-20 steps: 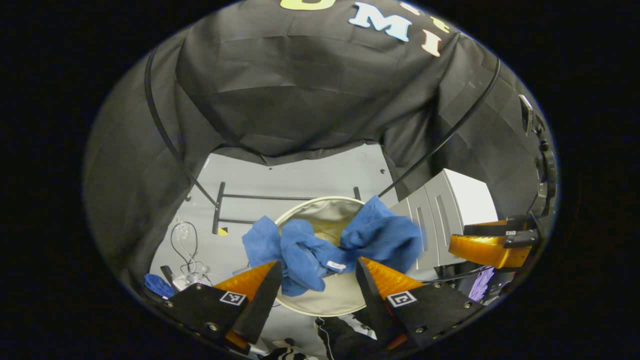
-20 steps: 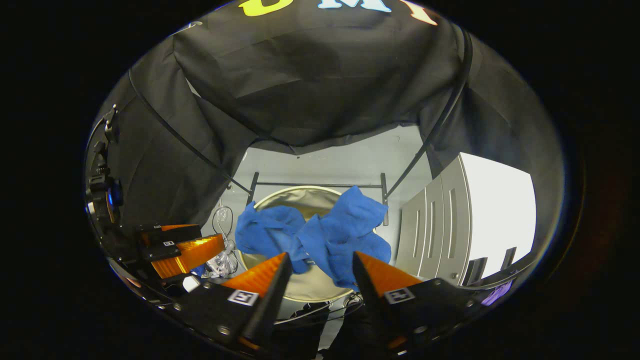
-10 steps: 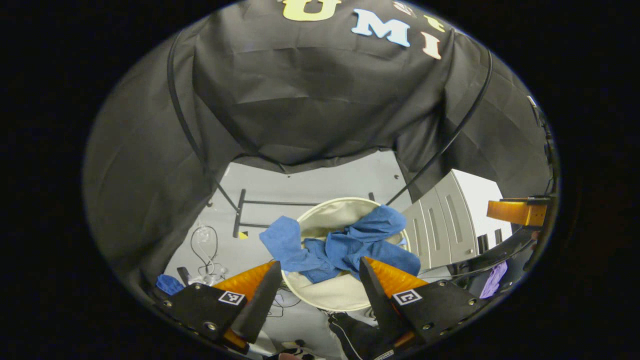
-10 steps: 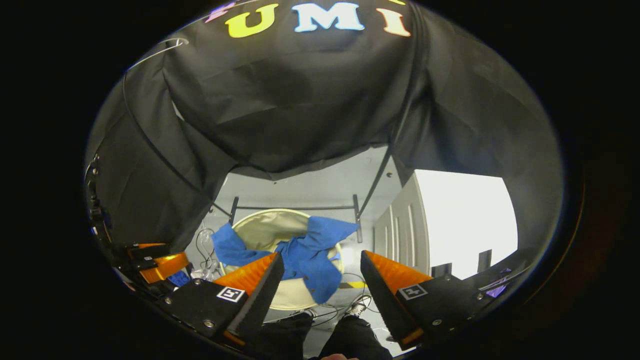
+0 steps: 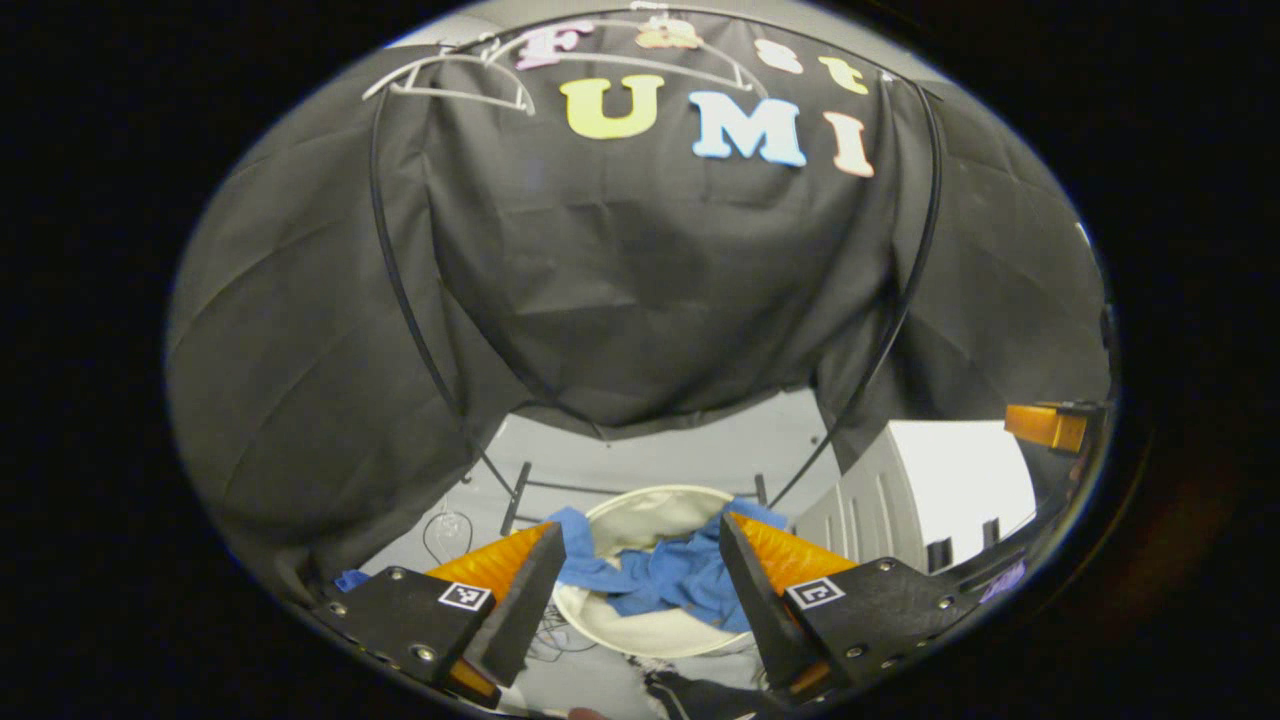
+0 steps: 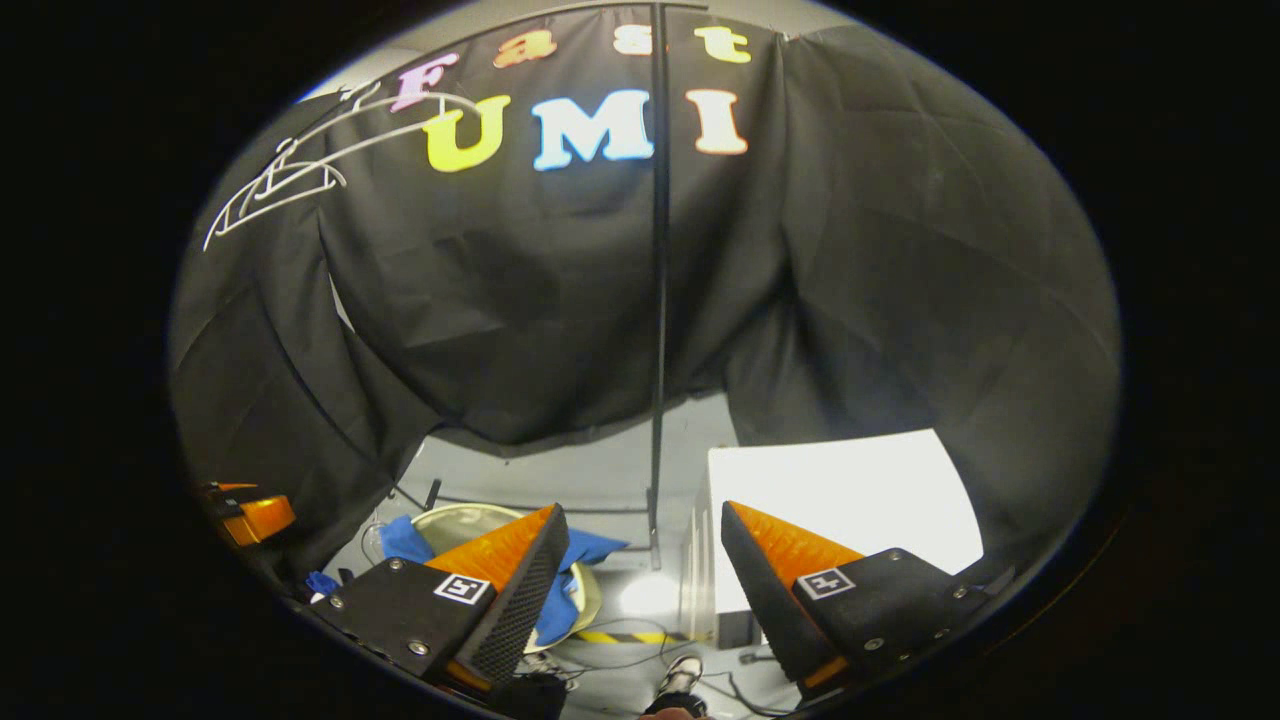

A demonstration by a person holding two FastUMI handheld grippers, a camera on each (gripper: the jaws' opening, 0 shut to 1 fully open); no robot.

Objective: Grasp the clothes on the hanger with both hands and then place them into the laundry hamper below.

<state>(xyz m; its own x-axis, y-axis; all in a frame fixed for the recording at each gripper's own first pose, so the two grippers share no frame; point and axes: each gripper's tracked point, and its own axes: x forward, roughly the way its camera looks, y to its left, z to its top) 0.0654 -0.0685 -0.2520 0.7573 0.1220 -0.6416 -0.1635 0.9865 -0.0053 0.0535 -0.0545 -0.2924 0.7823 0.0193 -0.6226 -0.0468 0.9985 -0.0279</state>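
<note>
The blue clothes (image 5: 665, 580) lie crumpled in the round cream laundry hamper (image 5: 655, 632) on the floor, with parts draped over its rim. My left gripper (image 5: 641, 523) hangs open high above it, nothing between its fingers. My right gripper (image 6: 640, 515) is open and empty too, above and to the right of the hamper (image 6: 450, 512), where the blue clothes (image 6: 403, 540) show at the rim. Bare white hangers (image 5: 450, 85) hang at the top left; the same hangers (image 6: 290, 175) show in the right gripper view.
A white cabinet (image 6: 840, 500) stands right of the hamper. The clothes rack's black pole (image 6: 658, 300) rises in front of the cloth wall. Cables (image 5: 445, 530) lie on the grey floor left of the hamper. A shoe (image 6: 685, 675) is below.
The blue clothes dropped from between the fingers and settled into the hamper. Both grippers rose and tilted upward, away from the hamper, so the hangers came into sight.
</note>
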